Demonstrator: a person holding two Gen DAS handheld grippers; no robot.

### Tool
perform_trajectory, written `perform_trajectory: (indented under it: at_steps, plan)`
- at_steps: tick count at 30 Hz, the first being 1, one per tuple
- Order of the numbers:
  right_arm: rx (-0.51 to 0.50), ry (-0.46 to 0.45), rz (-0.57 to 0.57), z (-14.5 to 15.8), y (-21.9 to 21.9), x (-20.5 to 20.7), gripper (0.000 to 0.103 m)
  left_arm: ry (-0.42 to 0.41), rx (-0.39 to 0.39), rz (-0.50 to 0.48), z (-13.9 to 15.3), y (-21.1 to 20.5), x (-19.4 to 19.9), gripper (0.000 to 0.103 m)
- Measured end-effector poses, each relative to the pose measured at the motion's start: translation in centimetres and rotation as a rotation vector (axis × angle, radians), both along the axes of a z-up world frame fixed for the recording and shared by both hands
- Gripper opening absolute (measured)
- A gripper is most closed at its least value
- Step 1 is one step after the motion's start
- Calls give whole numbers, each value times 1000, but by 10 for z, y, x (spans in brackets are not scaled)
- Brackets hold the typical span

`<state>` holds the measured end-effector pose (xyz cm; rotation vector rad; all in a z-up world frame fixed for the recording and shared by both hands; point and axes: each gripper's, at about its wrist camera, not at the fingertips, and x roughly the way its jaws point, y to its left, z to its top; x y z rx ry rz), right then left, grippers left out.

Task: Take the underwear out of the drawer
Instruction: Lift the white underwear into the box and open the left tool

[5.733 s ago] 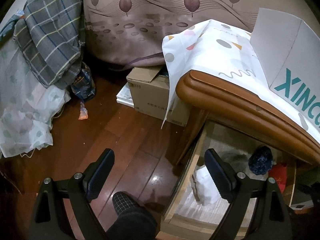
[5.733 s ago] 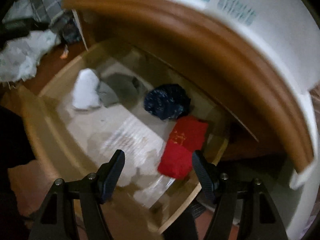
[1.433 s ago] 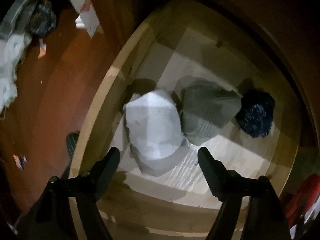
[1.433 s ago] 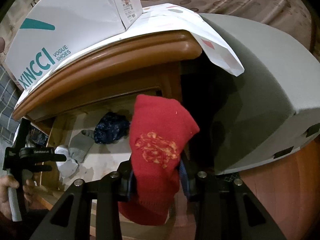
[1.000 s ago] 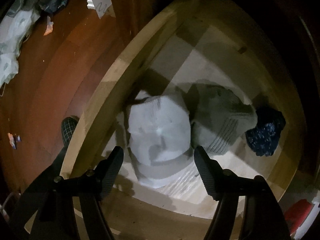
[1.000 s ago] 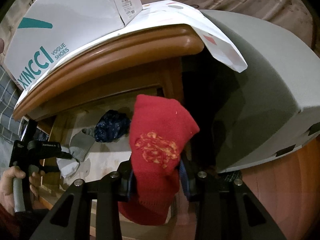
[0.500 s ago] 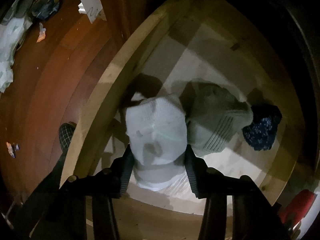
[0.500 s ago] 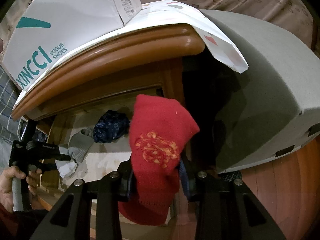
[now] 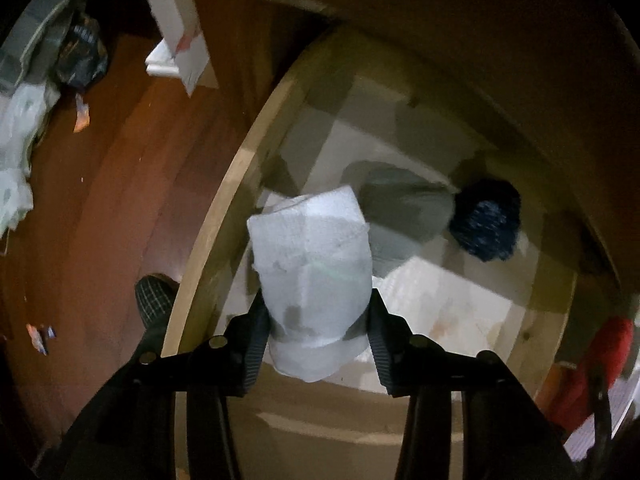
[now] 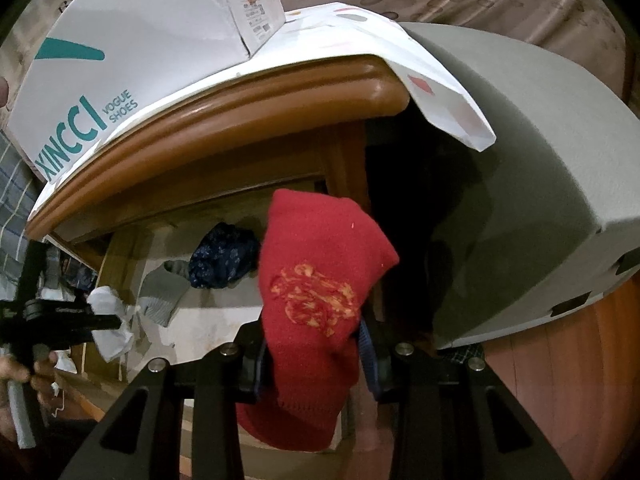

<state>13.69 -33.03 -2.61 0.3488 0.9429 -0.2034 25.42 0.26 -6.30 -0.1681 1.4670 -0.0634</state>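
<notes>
Now clamped in the jaws of the left gripper (image 9: 316,334), a white folded garment (image 9: 310,276) hangs above the open drawer (image 9: 208,240), which it must next clear sideways, while the right gripper (image 10: 312,360) grips a red one (image 10: 316,296) outside.

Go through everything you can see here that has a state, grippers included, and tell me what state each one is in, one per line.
Left gripper: shut on the white bundle.
White bundle: pinched, raised over the drawer.
Right gripper: shut on the red bundle.
Red bundle: held upright, outside the drawer.
Drawer: pulled open.
Grey bundle: lying in the drawer.
Dark blue bundle: lying in the drawer beside the grey one.
Shoe box: closed, on top of the cabinet.
</notes>
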Motion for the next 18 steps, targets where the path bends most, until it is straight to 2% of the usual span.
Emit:
perform_trajectory:
  at_steps: [10,14,18]
  plan:
    - [-14,17,-4,-4,3,3,37,-198,28,-191,61,-12,-39,42]
    - [-13,18,4,-4,3,5,37,-264,64,-261,84,-13,-50,42]
    - [-29,15,6,-2,4,4,37,-321,72,-302,111,-11,-61,42]
